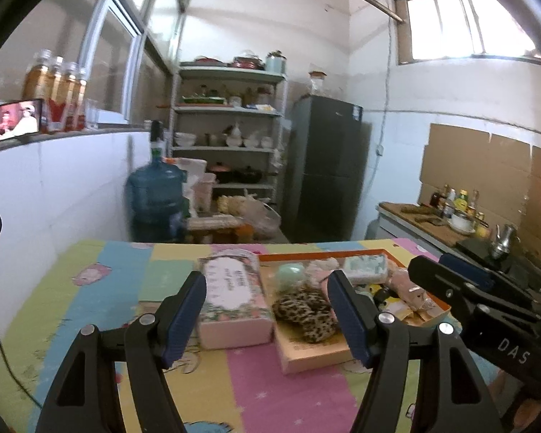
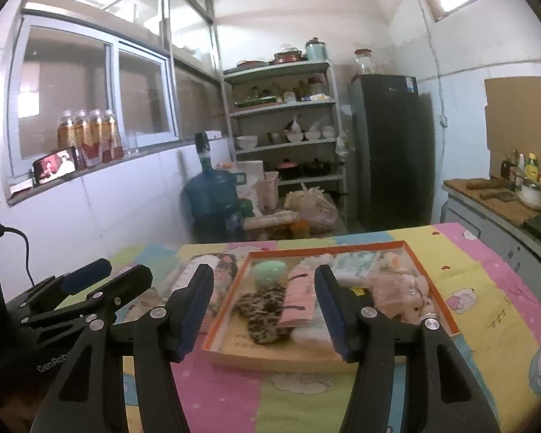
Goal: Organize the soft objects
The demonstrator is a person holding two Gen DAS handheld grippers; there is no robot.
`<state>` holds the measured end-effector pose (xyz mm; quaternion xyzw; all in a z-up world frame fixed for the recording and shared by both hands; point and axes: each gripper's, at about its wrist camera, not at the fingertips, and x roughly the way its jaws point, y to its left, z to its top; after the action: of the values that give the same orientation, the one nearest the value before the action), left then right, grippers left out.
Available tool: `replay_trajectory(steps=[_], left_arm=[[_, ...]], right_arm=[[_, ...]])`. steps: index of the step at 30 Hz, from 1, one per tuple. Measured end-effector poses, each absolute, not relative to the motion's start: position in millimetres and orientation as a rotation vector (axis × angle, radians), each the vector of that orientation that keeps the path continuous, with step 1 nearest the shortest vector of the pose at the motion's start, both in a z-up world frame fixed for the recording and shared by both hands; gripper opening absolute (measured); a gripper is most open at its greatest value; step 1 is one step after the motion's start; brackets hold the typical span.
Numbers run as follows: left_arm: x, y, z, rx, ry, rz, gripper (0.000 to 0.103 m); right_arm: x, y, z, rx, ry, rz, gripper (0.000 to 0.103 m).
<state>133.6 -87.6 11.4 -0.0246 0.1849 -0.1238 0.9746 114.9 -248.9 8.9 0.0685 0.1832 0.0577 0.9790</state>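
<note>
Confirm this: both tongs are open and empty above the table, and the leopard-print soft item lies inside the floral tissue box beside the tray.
One detail is wrong. The leopard-print soft item lies in the orange-rimmed tray, not in the floral tissue box, which sits closed beside the tray; the right wrist view shows this. The left tongs and right tongs are indeed open and empty.

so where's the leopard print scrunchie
In the orange-rimmed tray, front left part, just ahead of the green ball in both views: the leopard scrunchie.
</note>
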Motion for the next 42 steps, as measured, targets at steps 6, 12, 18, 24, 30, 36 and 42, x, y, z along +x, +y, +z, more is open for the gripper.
replay_trajectory(steps=[6,12,18,24,30,36,42], left_arm=[[106.0,-62.3,20.4,-0.069,0.341,-0.205,0.069],[74.9,-37.7,33.7,-0.084,0.298,-0.151,0.069],[43.4,-22.8,47.5,-0.084,0.250,-0.104,0.069],[16.8,-10.9,56.7,-0.081,0.223,-0.056,0.069],[-3.9,-7.8,53.1,-0.070,0.207,-0.038,0.069],[-13.5,-5.9,42.3,-0.078,0.208,-0.029,0.069],[-14.1,-7.5,31.6,-0.072,0.227,-0.008,0.070]], right_arm=[[97.6,-221.7,21.1,0.126,0.336,0.159,0.061],[78.0,-190.5,32.8,0.099,0.302,0.209,0.062],[53.8,-168.9,46.2,0.081,0.268,0.236,0.062],[31.4,-157.1,57.3,0.067,0.236,0.232,0.070],[10.3,-146.1,56.5,0.058,0.212,0.202,0.074],[-0.2,-146.9,46.9,0.074,0.235,0.121,0.074],[-7.1,-154.9,33.7,0.080,0.242,-0.041,0.074]])
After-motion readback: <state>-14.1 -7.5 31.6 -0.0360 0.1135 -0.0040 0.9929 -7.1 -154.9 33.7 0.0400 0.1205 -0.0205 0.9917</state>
